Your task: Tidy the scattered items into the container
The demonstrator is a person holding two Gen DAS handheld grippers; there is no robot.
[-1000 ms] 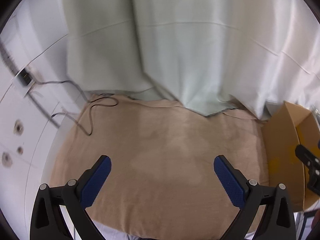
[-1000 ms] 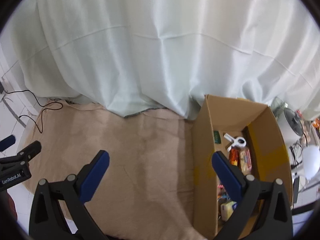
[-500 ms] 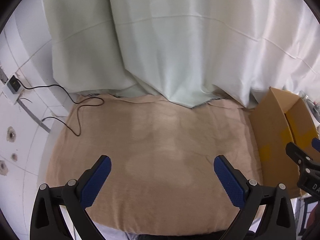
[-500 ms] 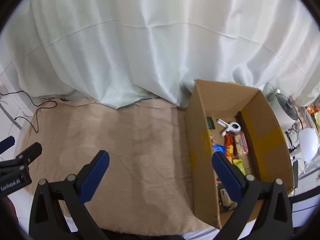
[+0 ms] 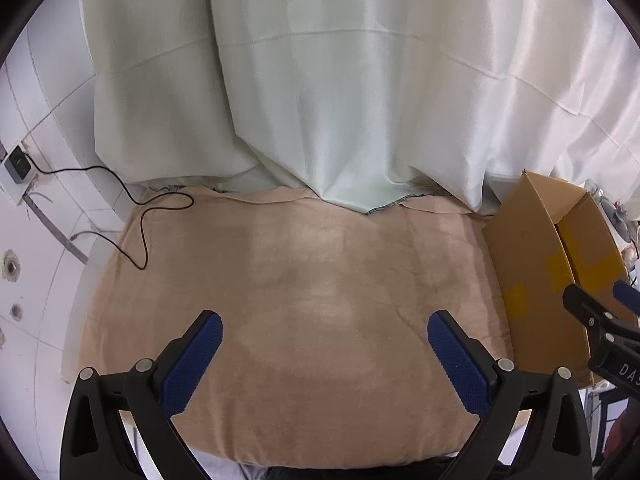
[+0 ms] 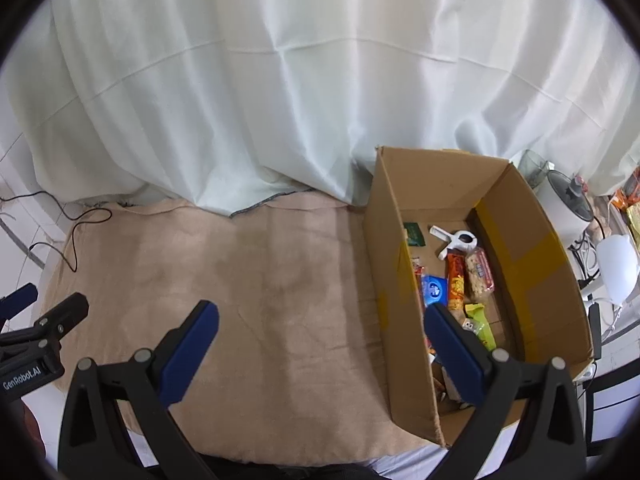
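Observation:
An open cardboard box (image 6: pixel 516 256) stands at the right end of a tan cloth (image 6: pixel 280 280). Inside it lie several snack packets (image 6: pixel 456 280), a blue sachet (image 6: pixel 434 289), a green packet (image 6: pixel 414 234) and a white clip (image 6: pixel 456 240). The box also shows in the left wrist view (image 5: pixel 532 256). My left gripper (image 5: pixel 324 344) is open and empty above the cloth (image 5: pixel 304 280). My right gripper (image 6: pixel 320 332) is open and empty, its right finger (image 6: pixel 452 344) in front of the box's left wall. No loose item lies on the cloth.
A white curtain (image 6: pixel 300 92) hangs behind the cloth. A black cable (image 5: pixel 144 224) runs from a wall socket (image 5: pixel 16 166) onto the cloth's far left corner. White appliances (image 6: pixel 572 208) and cables stand right of the box.
Both grippers have pulled back and up, so more of the cloth and the box shows. Both stay open and empty.

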